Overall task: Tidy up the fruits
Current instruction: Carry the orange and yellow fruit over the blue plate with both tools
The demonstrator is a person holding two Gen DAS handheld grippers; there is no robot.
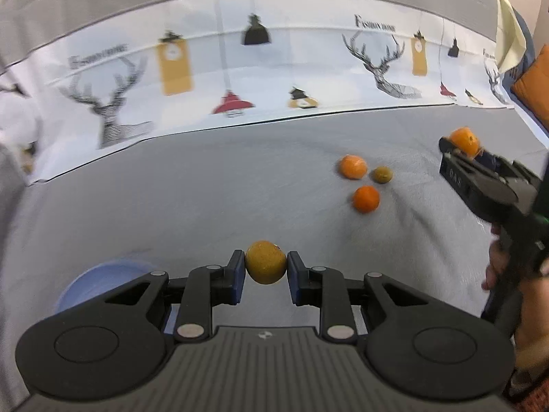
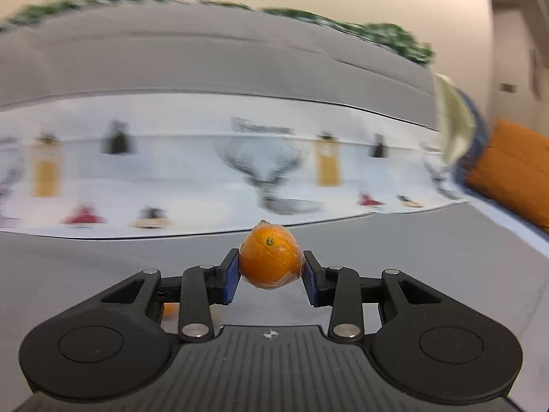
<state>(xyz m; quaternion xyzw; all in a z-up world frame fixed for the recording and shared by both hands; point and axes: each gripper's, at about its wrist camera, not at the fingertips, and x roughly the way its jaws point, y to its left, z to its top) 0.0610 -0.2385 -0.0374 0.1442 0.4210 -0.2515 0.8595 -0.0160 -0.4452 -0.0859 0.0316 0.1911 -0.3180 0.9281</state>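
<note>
Left gripper (image 1: 266, 267): clamped on yellow fruit (image 1: 265, 261), carried above the grey cloth (image 1: 206, 199), likely bound for the bowl.
Blue bowl (image 1: 99, 283): just left of and below that gripper (probable sorting spot).
Loose fruits (image 1: 365, 199): three, clustered farther right on the cloth.
Right gripper (image 2: 271, 269): pinching wrapped orange (image 2: 269, 262), lifted clear.

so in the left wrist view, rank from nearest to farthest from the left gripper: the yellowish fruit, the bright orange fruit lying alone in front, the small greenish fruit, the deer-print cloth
1. yellowish fruit, clamped in the left gripper
2. bright orange fruit, on the grey cloth, ahead to the right
3. small greenish fruit, just behind it
4. deer-print cloth, along the far edge
</note>
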